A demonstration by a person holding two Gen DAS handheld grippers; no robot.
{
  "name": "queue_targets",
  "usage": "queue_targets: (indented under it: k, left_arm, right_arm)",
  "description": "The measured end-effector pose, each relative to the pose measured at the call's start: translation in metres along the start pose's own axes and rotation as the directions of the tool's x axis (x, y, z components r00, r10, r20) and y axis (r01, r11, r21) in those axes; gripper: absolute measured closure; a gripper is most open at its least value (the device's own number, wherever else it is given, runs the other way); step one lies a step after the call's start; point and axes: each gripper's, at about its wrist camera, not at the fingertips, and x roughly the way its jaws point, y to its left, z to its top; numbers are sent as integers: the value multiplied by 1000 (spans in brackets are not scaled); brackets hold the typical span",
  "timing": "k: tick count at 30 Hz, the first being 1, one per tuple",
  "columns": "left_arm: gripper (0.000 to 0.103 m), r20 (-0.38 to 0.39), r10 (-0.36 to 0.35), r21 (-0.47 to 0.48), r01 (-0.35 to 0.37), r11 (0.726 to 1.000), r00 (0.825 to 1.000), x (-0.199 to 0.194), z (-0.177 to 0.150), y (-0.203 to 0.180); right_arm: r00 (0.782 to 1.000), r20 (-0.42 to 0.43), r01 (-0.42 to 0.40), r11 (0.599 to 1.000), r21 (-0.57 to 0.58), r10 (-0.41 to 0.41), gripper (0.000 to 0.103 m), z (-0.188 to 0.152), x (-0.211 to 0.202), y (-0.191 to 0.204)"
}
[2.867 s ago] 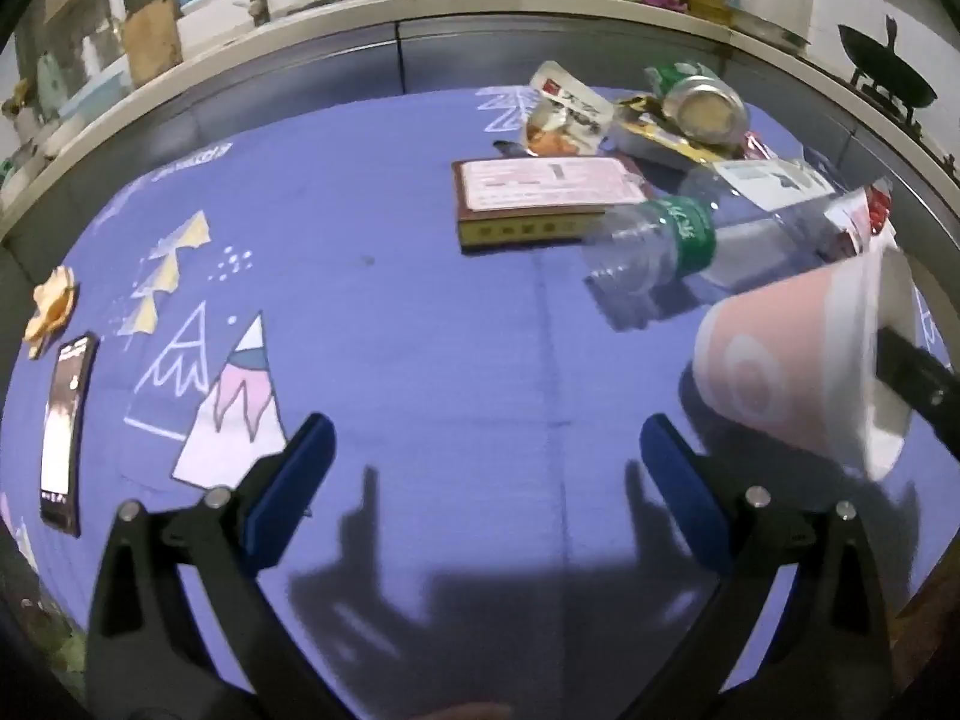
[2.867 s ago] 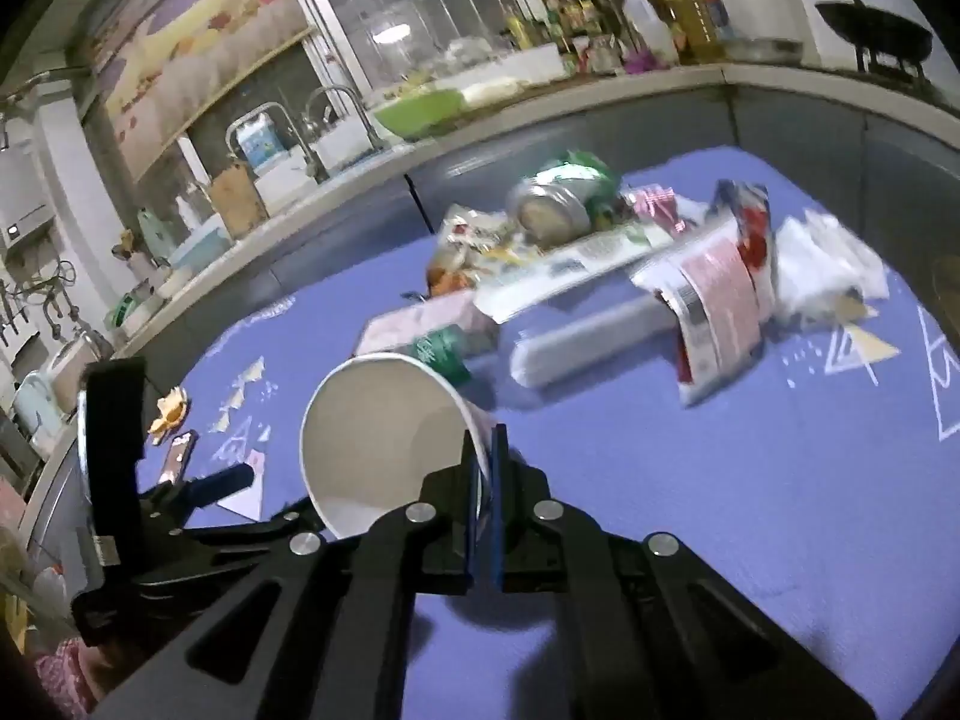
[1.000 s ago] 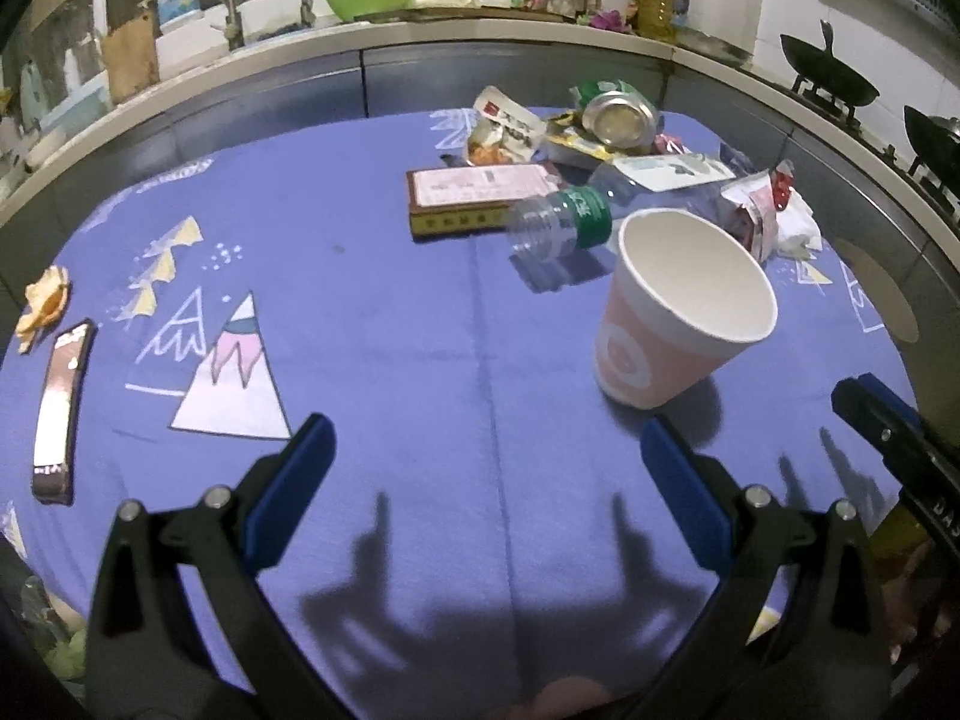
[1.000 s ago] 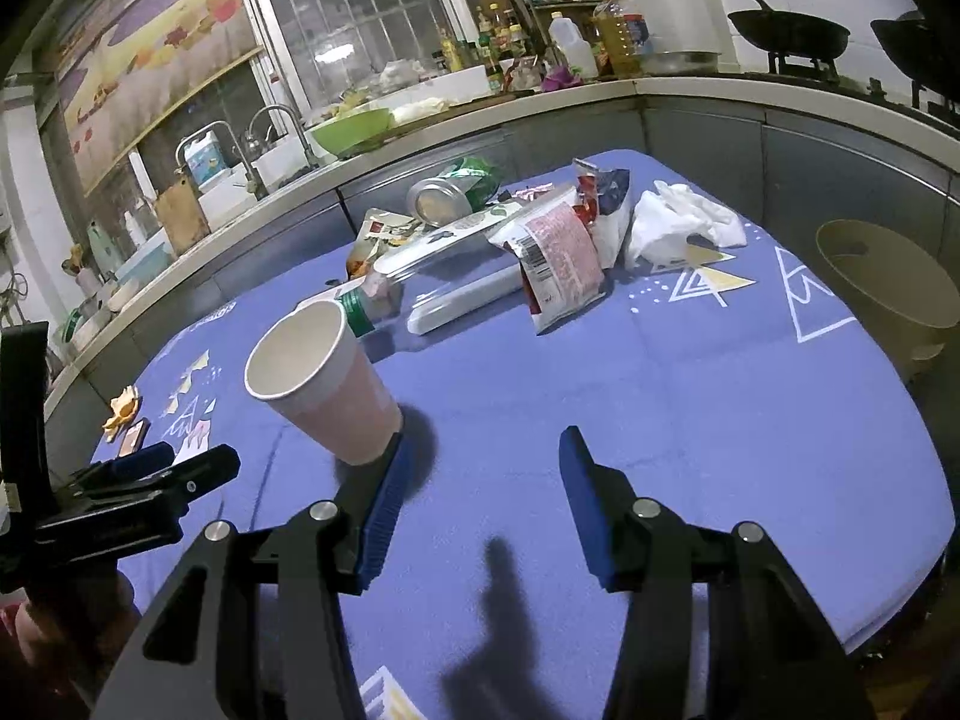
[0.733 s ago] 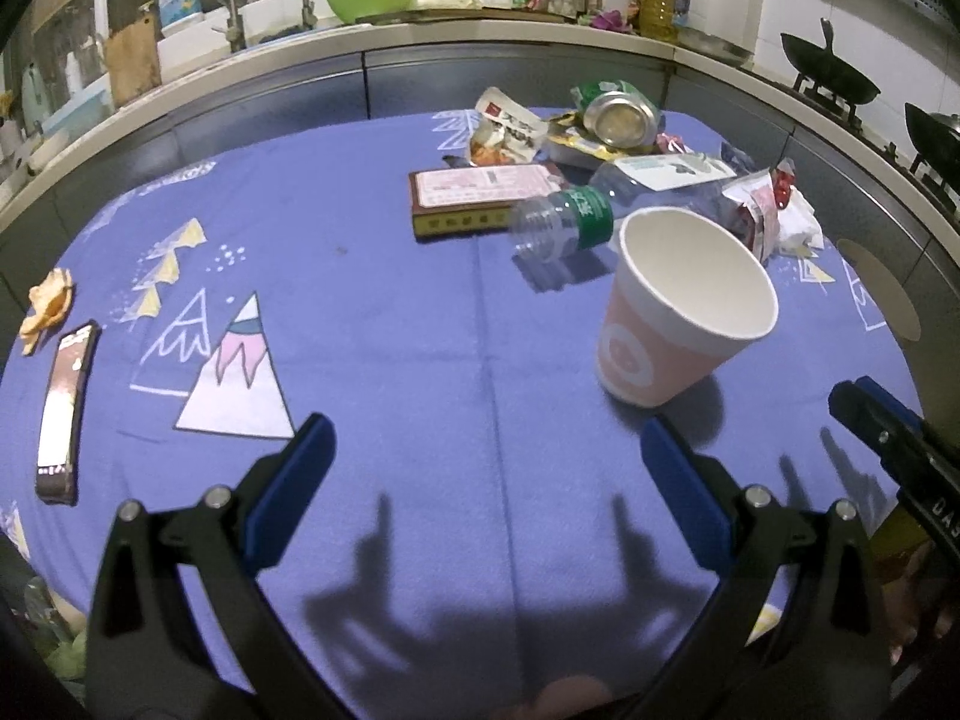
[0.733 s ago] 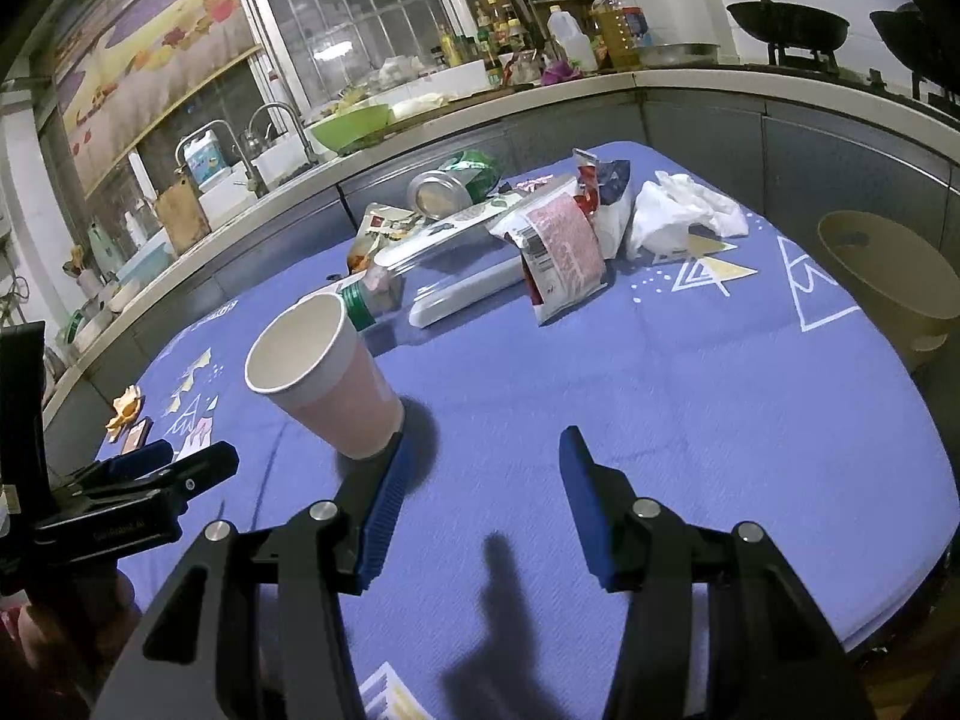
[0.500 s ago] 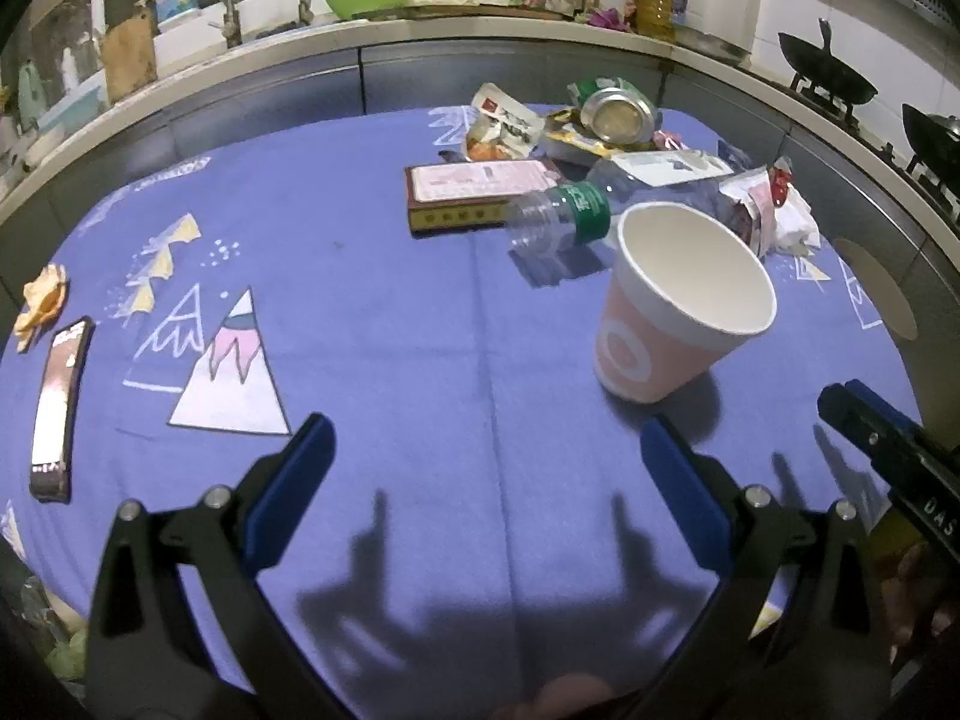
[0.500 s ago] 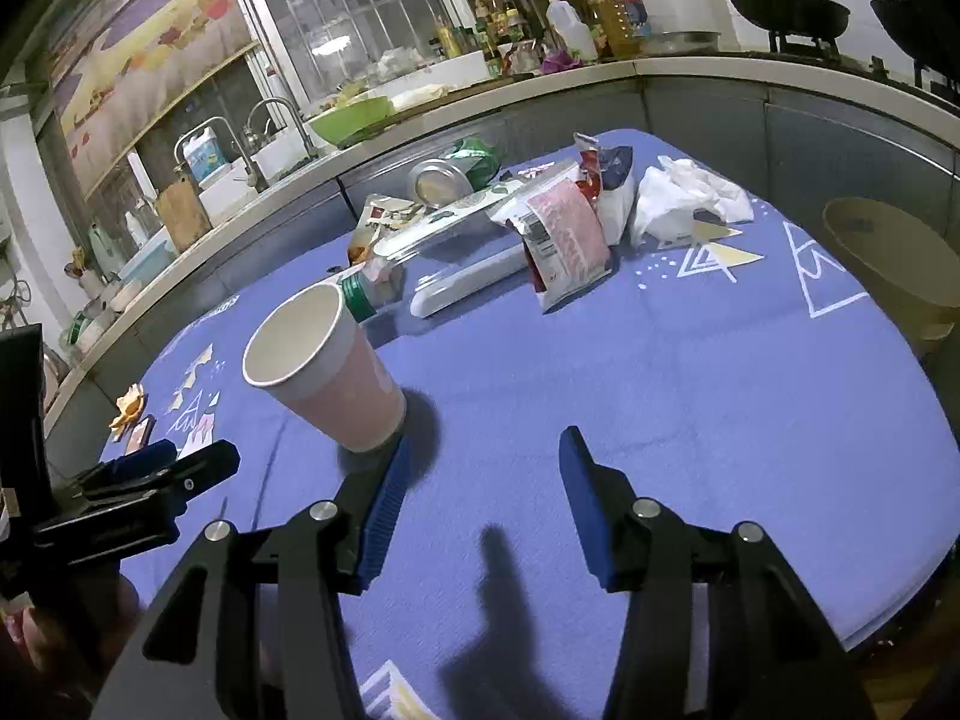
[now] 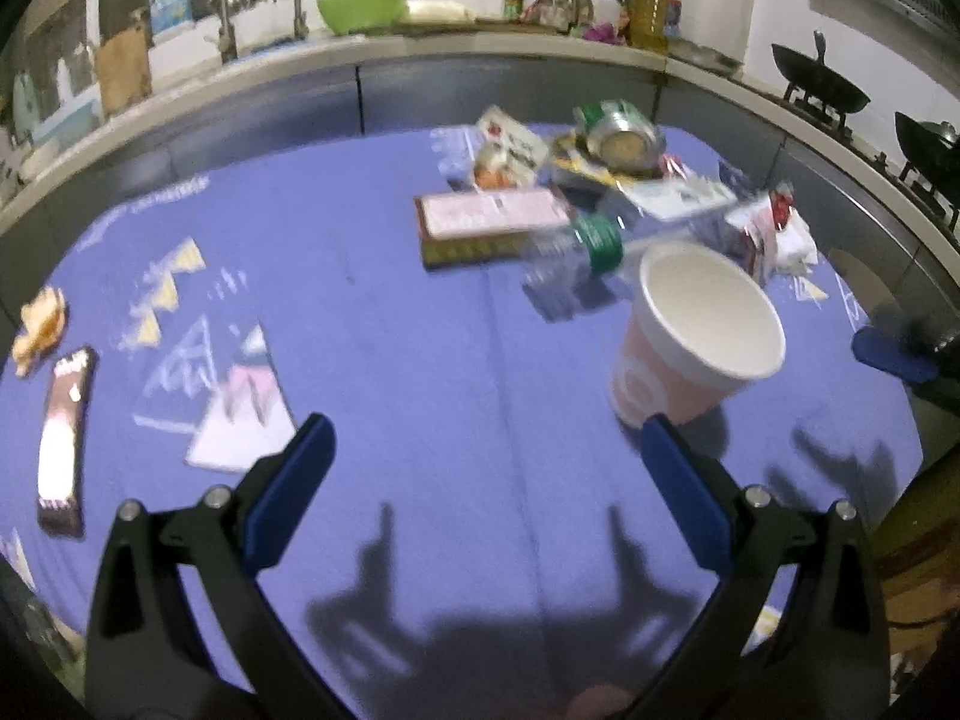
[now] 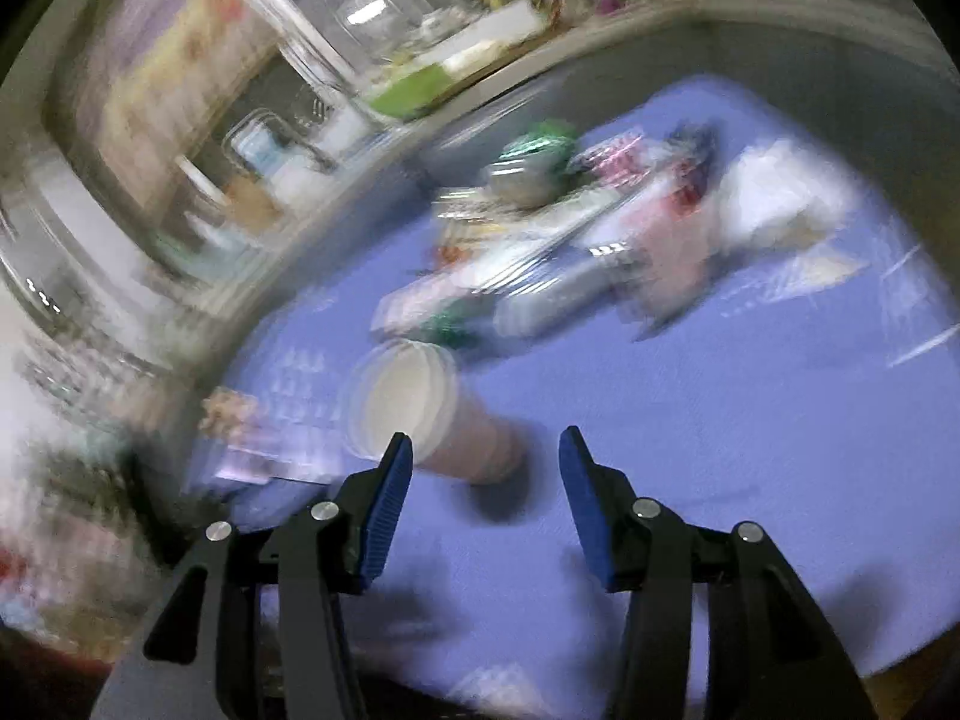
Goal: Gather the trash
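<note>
A pink paper cup (image 9: pixel 696 330) with a white inside stands upright on the purple tablecloth (image 9: pixel 420 360), right of centre in the left wrist view. My left gripper (image 9: pixel 483 438) hangs open and empty just in front of it. The right wrist view is badly blurred. There my right gripper (image 10: pixel 485 450) is open with nothing between its pads, and the cup (image 10: pixel 420 414) sits just beyond its left finger. A blue finger (image 9: pixel 888 354) of the right gripper shows at the right edge of the left wrist view. Behind the cup lies a trash pile: a flat box (image 9: pixel 492 225), a clear bottle (image 9: pixel 576 246), a can (image 9: pixel 624 135) and wrappers (image 9: pixel 510 144).
A dark phone (image 9: pixel 63 438) and an orange scrap (image 9: pixel 39 330) lie at the table's left edge. White tissue (image 9: pixel 786 240) lies at the pile's right end. A kitchen counter (image 9: pixel 480 54) with a green bowl (image 9: pixel 360 9) curves behind the table, and woks (image 9: pixel 822 90) stand at the right.
Earlier my right gripper held the cup by its rim; it has since let it go upright. In the last half second the right view swung and rolled into blur. The cup stayed put.
</note>
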Motion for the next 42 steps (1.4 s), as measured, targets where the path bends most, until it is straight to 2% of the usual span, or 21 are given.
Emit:
queue_targets:
  k: [1, 2, 3, 4, 5, 6, 7, 12, 18, 22, 25, 28, 29, 31, 33, 35, 38, 40, 42]
  left_arm:
    - [5, 20, 4, -6, -4, 1000, 1000, -3, 4, 5]
    - [5, 48, 9, -24, -8, 1000, 999, -8, 8, 12]
    - [5, 67, 16, -42, -13, 999, 998, -11, 12, 17]
    - [5, 81, 20, -59, -15, 998, 997, -13, 15, 23]
    - [5, 90, 22, -74, -15, 997, 996, -15, 17, 29]
    - [5, 94, 25, -80, -17, 997, 995, -16, 19, 32]
    - [5, 96, 29, -81, -22, 996, 995, -16, 19, 35]
    - [5, 73, 19, -64, -15, 998, 997, -9, 15, 33]
    - [5, 68, -19, -37, 22, 999, 997, -7, 12, 27]
    - [5, 56, -86, -46, 89, 995, 995, -7, 14, 32]
    - [6, 34, -171, -47, 172, 984, 985, -5, 17, 31]
    - [19, -1, -261, -43, 261, 964, 965, 0, 28, 22]
    - [27, -12, -286, -47, 285, 957, 958, 2, 31, 18]
    - [36, -51, -347, -59, 344, 937, 937, 10, 40, 8]
    - [48, -78, -376, -53, 372, 927, 924, 18, 45, -3]
    - [55, -108, -370, -6, 371, 928, 923, 27, 50, -20]
    - [65, -156, -347, 44, 357, 933, 925, 43, 52, -40]
    - [74, -186, -328, 51, 343, 938, 926, 53, 51, -46]
    - [90, -208, -310, 44, 325, 945, 928, 63, 50, -49]
  right_arm:
    - [995, -7, -104, 993, 51, 104, 55, 4, 0, 0]
    - [991, -3, -133, 990, 55, 134, 55, 5, -1, 2]
    - [994, 11, -112, 994, 20, 112, 55, 3, 0, 7]
    - [999, 44, -6, 999, -50, 9, 55, -1, 2, 15]
    - [994, 72, 92, 990, -103, -84, 55, -5, 4, 20]
    - [976, 106, 206, 964, -170, -190, 55, -13, 9, 26]
    - [969, 116, 238, 951, -197, -218, 55, -19, 12, 29]
    - [961, 112, 270, 945, -183, -252, 55, -39, 23, 23]
    - [958, 106, 281, 943, -177, -265, 55, -41, 26, 18]
    - [959, 107, 276, 945, -173, -261, 59, -41, 27, 18]
    - [961, 103, 271, 944, -190, -256, 66, -40, 29, 21]
    - [960, 112, 274, 939, -207, -255, 73, -39, 29, 24]
    - [960, 114, 276, 939, -207, -257, 75, -38, 28, 24]
    - [958, 130, 280, 938, -204, -257, 75, -36, 25, 25]
    - [952, 147, 294, 935, -200, -268, 75, -31, 20, 22]
    - [944, 168, 312, 931, -189, -282, 75, -27, 15, 16]
    - [920, 211, 368, 913, -175, -331, 75, -14, 8, 4]
    - [899, 236, 411, 897, -162, -369, 75, -3, 8, -8]
    - [880, 247, 449, 879, -161, -405, 74, 7, 13, -18]
